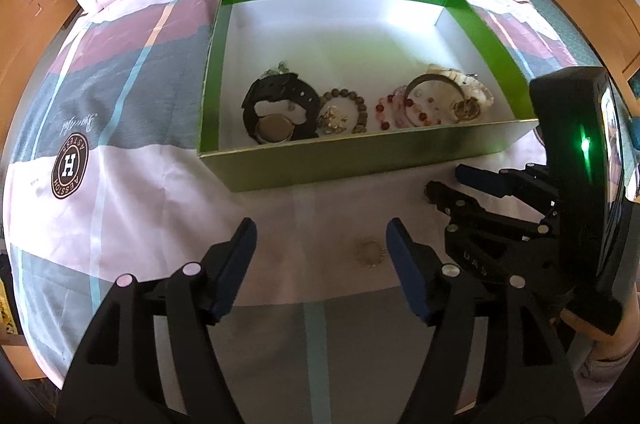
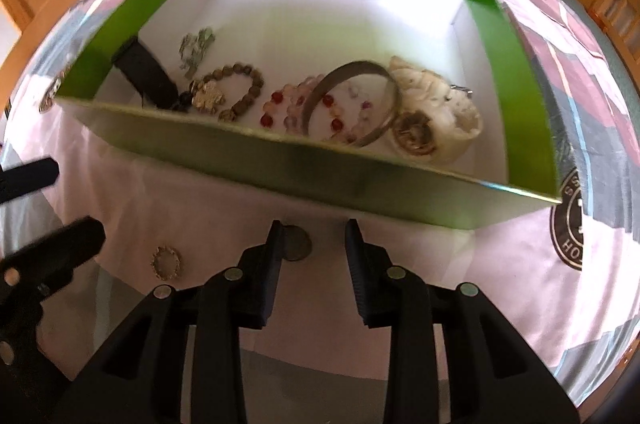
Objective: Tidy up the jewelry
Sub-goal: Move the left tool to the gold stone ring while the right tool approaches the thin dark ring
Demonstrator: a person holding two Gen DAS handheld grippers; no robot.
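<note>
Left wrist: my left tongs (image 1: 320,256) gape empty over the bed sheet (image 1: 132,208); a beaded ring (image 1: 370,252) lies between them. Glossy green box (image 1: 404,160) at 12 o'clock holds bracelets.

Right wrist: my right tongs (image 2: 314,264) stand parted, empty; a round disc (image 2: 297,244), half hidden, sits beside the left finger.

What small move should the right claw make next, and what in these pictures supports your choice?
Probably ease the right claw forward and down around the round disc on the bedsheet. The claw is open and empty, the disc lies between its fingertips, outside the green box that already holds the other jewelry.
</note>
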